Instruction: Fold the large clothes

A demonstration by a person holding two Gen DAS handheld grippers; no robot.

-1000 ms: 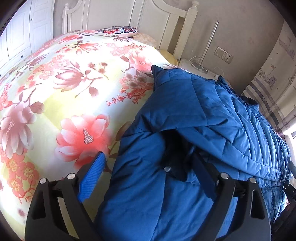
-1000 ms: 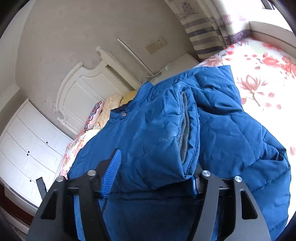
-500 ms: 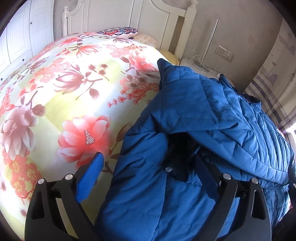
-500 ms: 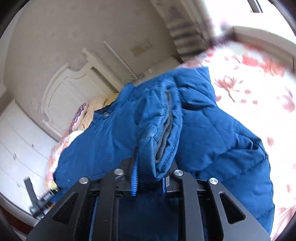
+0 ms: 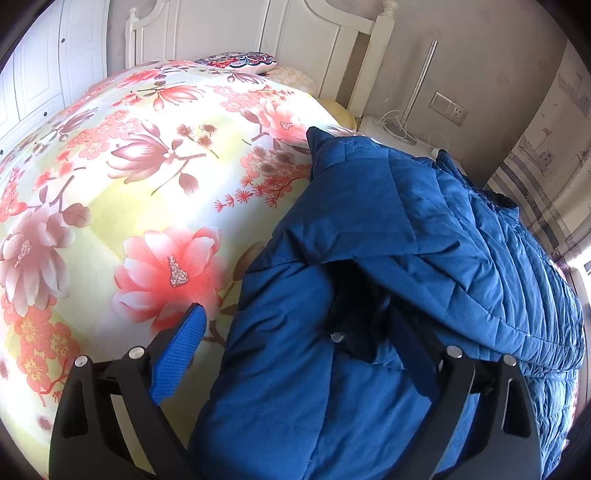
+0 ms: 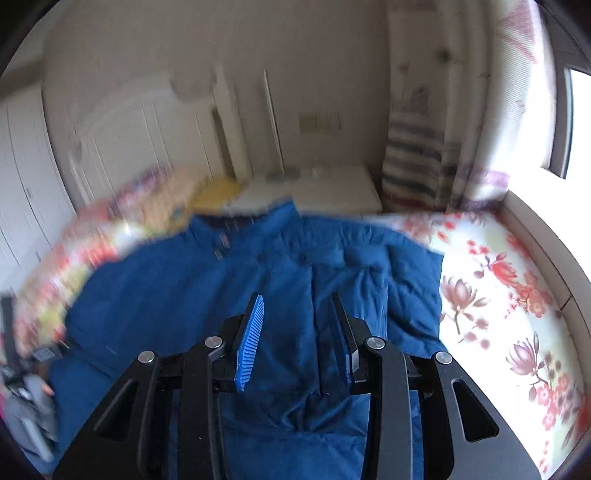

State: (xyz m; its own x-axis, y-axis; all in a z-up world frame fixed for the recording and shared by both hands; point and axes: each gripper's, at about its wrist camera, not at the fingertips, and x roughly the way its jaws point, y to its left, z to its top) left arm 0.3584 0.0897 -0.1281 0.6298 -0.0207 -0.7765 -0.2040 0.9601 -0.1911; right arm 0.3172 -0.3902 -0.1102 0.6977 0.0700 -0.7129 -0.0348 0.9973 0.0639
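A large blue quilted jacket lies on the floral bedspread, one part folded over its body. My left gripper hovers over the jacket's near end with its jaws wide. The left blue pad is clear of the cloth and the right finger is half hidden against the fabric. In the blurred right wrist view the jacket is spread flat. My right gripper is above it, its jaws opening, and nothing is pinched between the pads.
A white headboard and a patterned pillow are at the bed's far end. A white nightstand with cables, a striped curtain and a window stand beyond. White wardrobe doors are on the left.
The right gripper closed on the jacket's sleeve cuff, then let it go, rolled and drew back; the sleeve now lies flat. The left gripper stayed put.
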